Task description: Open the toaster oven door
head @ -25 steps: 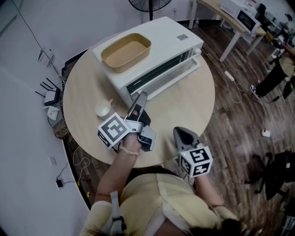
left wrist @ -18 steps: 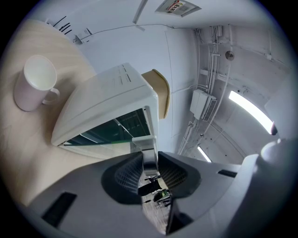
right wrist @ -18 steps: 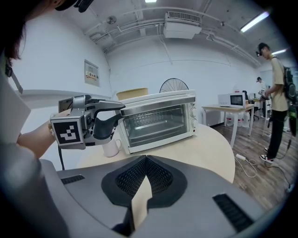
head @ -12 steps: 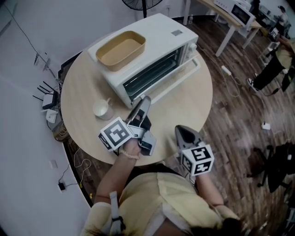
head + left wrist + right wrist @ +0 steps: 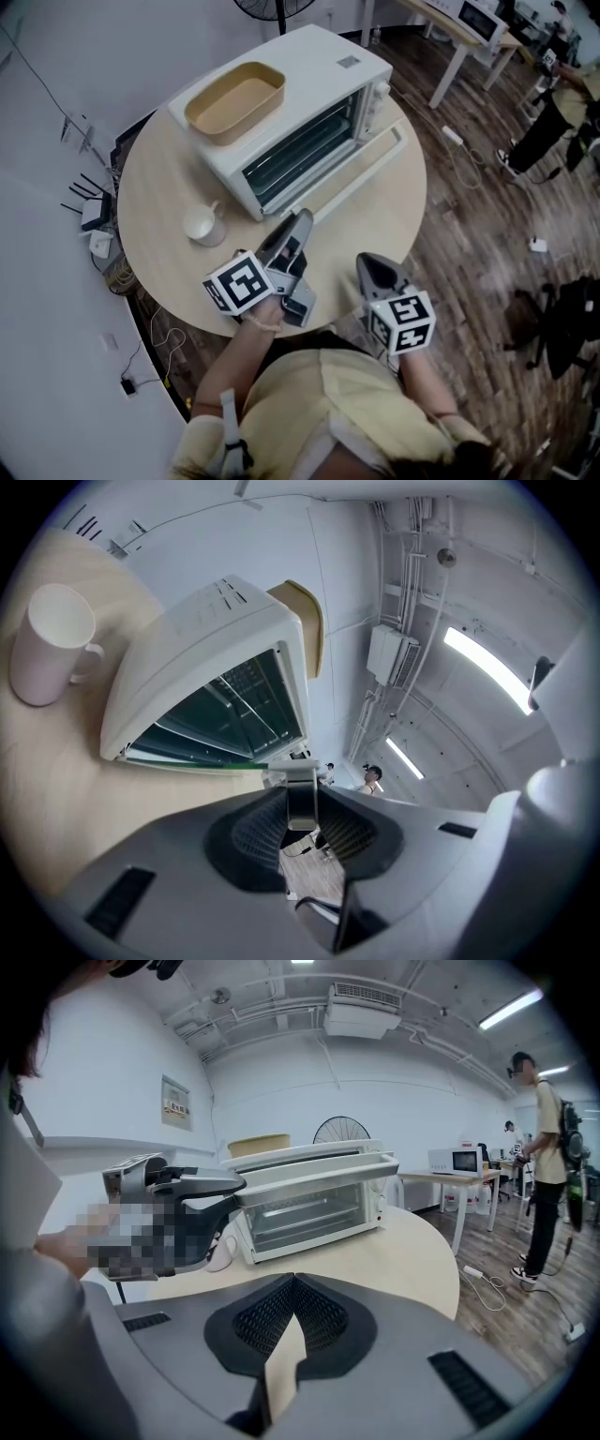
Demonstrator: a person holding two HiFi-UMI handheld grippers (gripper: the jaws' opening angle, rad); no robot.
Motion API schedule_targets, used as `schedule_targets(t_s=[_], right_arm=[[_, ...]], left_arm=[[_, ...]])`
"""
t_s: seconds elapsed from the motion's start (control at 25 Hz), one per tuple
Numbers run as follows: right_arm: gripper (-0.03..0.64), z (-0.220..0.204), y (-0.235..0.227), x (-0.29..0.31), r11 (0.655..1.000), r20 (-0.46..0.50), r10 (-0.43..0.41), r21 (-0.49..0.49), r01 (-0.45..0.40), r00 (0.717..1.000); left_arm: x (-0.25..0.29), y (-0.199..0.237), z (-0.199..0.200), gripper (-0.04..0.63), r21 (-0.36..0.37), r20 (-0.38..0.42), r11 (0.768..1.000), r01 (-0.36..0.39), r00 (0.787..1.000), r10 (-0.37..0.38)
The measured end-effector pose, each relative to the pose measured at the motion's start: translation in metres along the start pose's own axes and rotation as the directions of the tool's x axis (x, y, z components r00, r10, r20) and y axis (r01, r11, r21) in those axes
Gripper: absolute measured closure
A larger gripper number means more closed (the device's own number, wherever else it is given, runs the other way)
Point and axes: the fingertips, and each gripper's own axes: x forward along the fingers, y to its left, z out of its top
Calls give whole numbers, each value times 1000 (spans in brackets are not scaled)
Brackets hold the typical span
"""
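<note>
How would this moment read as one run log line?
left gripper: shut on door handle | toaster oven door: open, lowered | right gripper: shut, empty

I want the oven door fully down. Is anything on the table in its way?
Nothing visible does. The table before the toaster oven door is bare; the cup stands off to the side, clear of the swing. The left claw holds the door handle; the right claw hangs near the table's edge.

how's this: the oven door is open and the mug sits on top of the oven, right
Wrong on the mug: it stands on the table beside the oven, not on top. The door is open, as said. The head view shows it.
</note>
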Motion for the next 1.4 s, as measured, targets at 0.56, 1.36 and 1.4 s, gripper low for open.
schedule_targets(t_s=[0.56,1.36,1.4], right_arm=[[614,-5,-9,0,998,-17,-51,22,52,999],[614,-16,-22,-16,990,-20,-121,69,123,992],[614,-17,-22,-17,990,-20,-123,70,124,992]], left_arm=[[-1,10,-31,497,67,-137,997,32,990,-22],[-4,26,-83,497,202,-299,978,51,954,12],[-5,26,-85,497,205,-302,978,49,953,15]])
